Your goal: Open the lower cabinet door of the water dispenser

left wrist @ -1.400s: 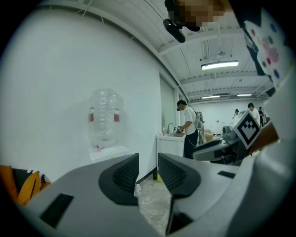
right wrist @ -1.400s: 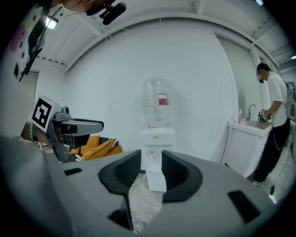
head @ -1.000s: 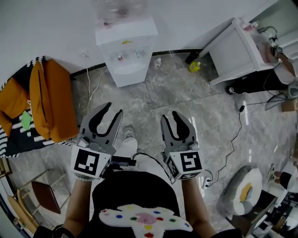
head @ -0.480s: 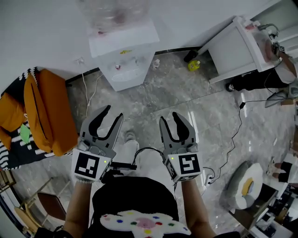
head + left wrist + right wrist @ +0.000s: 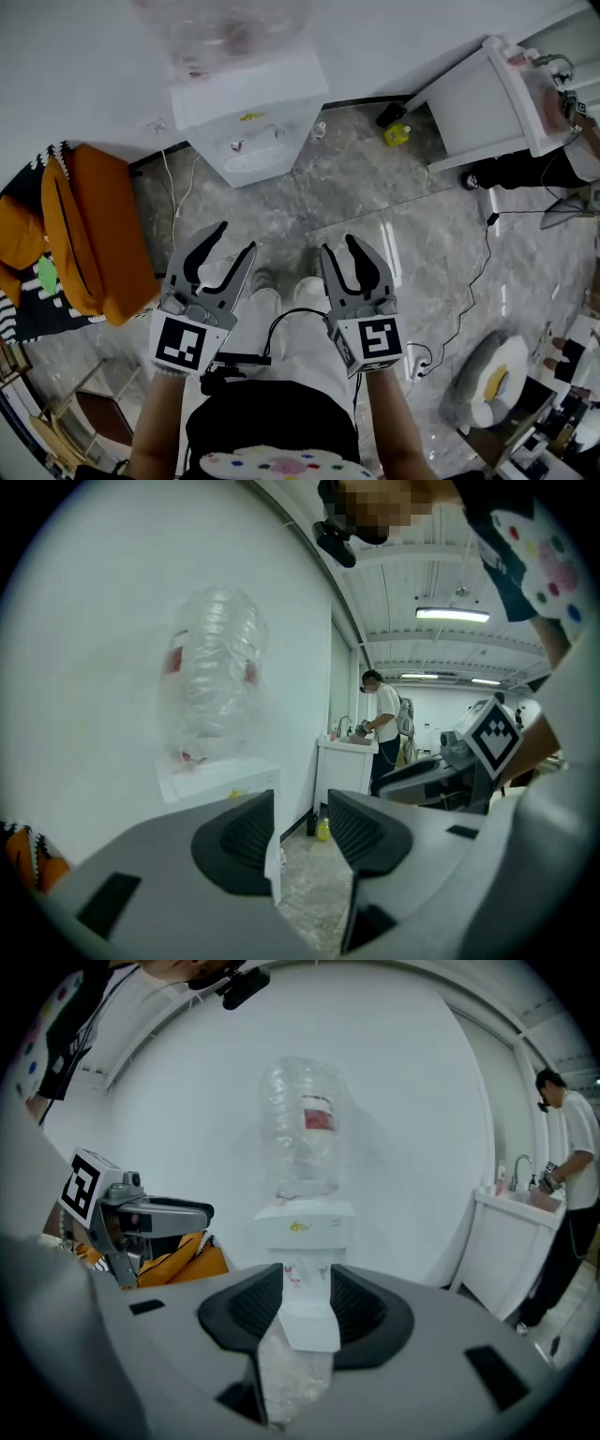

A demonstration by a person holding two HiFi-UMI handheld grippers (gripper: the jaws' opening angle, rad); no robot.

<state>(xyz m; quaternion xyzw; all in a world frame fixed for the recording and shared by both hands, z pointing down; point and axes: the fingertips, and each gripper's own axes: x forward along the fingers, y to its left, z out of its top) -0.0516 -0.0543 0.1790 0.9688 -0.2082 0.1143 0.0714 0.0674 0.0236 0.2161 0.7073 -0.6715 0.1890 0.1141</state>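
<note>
- My left gripper (image 5: 236, 239) and right gripper (image 5: 340, 246) are both empty. Each pair of jaws has just been opening and stands moderately apart, with only floor and far-off things showing through the gaps.
- The water dispenser (image 5: 248, 117) stands against the wall, at about 12 o'clock from the left gripper and 11 o'clock from the right in the head view. It is well apart from both, with bare floor (image 5: 309, 202) between.
- In the right gripper view the dispenser sits squarely in the gap between the jaws. The left gripper view has it off at about 10 o'clock, so I judge the right gripper better lined up, though neither is clearly nearer.
- The dispenser is upright, its long axis vertical. The lower cabinet door (image 5: 309, 1321) is the white panel under the taps, facing me and shut. I cannot tell its handle or its hinge side from here.
- I judge the next move is a straight approach toward 12 o'clock, dropping low to the panel.
- Containers: the clear water bottle (image 5: 220, 33) sits upside down on top, and I cannot tell how much it holds. What is inside the cabinet is hidden behind the shut door.
- A small yellow bottle (image 5: 397, 134) stands on the floor at 2 o'clock beside the white sink unit (image 5: 487, 103), clear of my path.
</note>
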